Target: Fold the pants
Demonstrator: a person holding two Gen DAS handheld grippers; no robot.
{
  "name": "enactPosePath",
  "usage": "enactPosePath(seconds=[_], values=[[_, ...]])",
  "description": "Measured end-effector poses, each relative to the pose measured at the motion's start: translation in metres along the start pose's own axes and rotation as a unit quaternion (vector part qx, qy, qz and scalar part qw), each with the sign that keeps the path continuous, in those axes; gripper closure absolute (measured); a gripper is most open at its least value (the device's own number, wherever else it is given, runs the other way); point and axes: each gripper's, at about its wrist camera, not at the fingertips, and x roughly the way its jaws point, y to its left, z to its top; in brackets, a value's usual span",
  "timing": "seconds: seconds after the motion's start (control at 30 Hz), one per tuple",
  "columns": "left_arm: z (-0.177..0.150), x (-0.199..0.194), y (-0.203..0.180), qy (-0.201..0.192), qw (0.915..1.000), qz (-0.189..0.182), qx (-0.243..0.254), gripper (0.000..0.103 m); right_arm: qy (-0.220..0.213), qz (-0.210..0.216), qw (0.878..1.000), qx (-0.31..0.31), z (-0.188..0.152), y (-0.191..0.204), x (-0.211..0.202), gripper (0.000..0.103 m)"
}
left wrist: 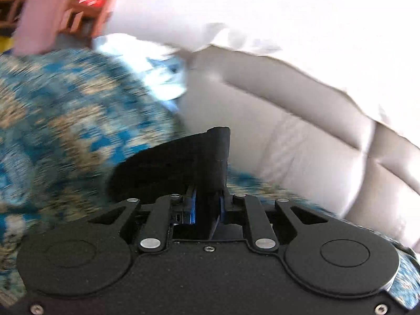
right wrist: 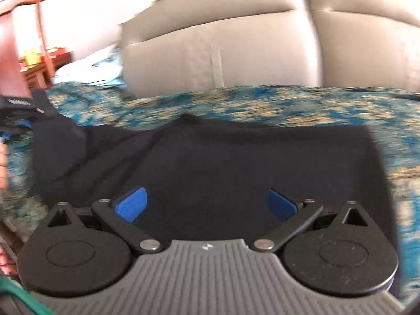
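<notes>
Pants [right wrist: 236, 162], soft, limp and light, sag from the left gripper [left wrist: 207, 204] clamped on an edge, while the right gripper [right wrist: 207, 204] hangs apart and empty over them, best taking the opposite edge.

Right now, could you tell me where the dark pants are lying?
In the right wrist view, the dark pants lie spread on the blue patterned bedspread, before the grey headboard; the left gripper pinches one edge.

Daylight floods both views; the white wall [left wrist: 262, 5] is blown out to glare. Motion blur smears the blue patterned bedspread [left wrist: 65, 105] and the padded headboard [right wrist: 223, 52]. Fisheye bending curves straight lines, and the frame corners go dark.
</notes>
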Motion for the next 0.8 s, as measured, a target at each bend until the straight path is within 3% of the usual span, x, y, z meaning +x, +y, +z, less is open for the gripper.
enactPosePath(seconds=[0.13,0.23,0.3,0.4,0.57,0.6,0.73,0.8], values=[[0.0,-0.014,-0.064,-0.001,0.9968,-0.069,0.04,0.089,-0.004,-0.027,0.999,0.023,0.005,-0.033,-0.013,0.0],[-0.015,-0.03,-0.114,0.002,0.9875,-0.134,0.084,0.088,0.006,-0.032,0.998,0.045,0.004,-0.055,-0.018,0.0],[-0.034,-0.037,-0.143,0.023,0.9775,-0.173,0.118,0.088,0.003,-0.035,0.998,0.043,0.0,-0.064,-0.023,0.0],[-0.081,-0.038,-0.182,0.071,0.9545,-0.22,0.188,0.088,-0.008,-0.045,0.998,0.053,-0.007,-0.078,-0.033,0.0],[-0.16,-0.014,-0.212,0.196,0.9171,-0.233,0.257,0.086,-0.005,-0.051,0.993,0.103,-0.02,-0.11,-0.042,0.0],[-0.17,-0.009,-0.213,0.21,0.913,-0.232,0.261,0.083,-0.002,-0.054,0.993,0.109,-0.022,-0.115,-0.043,0.0],[-0.184,-0.022,-0.219,0.201,0.905,-0.235,0.292,0.07,-0.001,-0.072,0.989,0.129,-0.026,-0.125,-0.046,0.0],[-0.18,-0.03,-0.218,0.211,0.8996,-0.253,0.287,0.062,-0.006,-0.076,0.988,0.135,-0.027,-0.126,-0.049,0.0]])
